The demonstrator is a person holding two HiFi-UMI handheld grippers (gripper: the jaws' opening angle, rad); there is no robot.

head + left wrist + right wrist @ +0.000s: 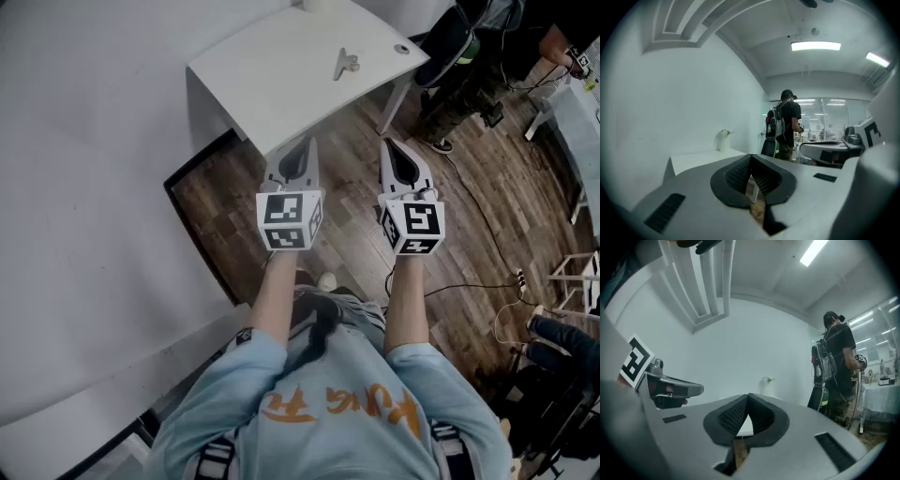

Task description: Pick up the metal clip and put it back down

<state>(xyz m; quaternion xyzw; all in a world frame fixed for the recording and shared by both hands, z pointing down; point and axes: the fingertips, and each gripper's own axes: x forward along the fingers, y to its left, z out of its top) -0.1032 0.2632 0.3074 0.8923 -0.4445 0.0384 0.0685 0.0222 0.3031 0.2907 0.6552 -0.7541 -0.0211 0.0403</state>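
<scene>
The metal clip [345, 64] lay on the white table [272, 89], toward its right corner. The left gripper [300, 142] and right gripper [395, 143] were clenched on nothing, side by side short of the table's near edge, seemingly readied for the approach.

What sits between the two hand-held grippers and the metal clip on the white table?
Nothing visible does: only bare tabletop of the white table lies between the metal clip and the left hand-held gripper and right hand-held gripper.
</scene>
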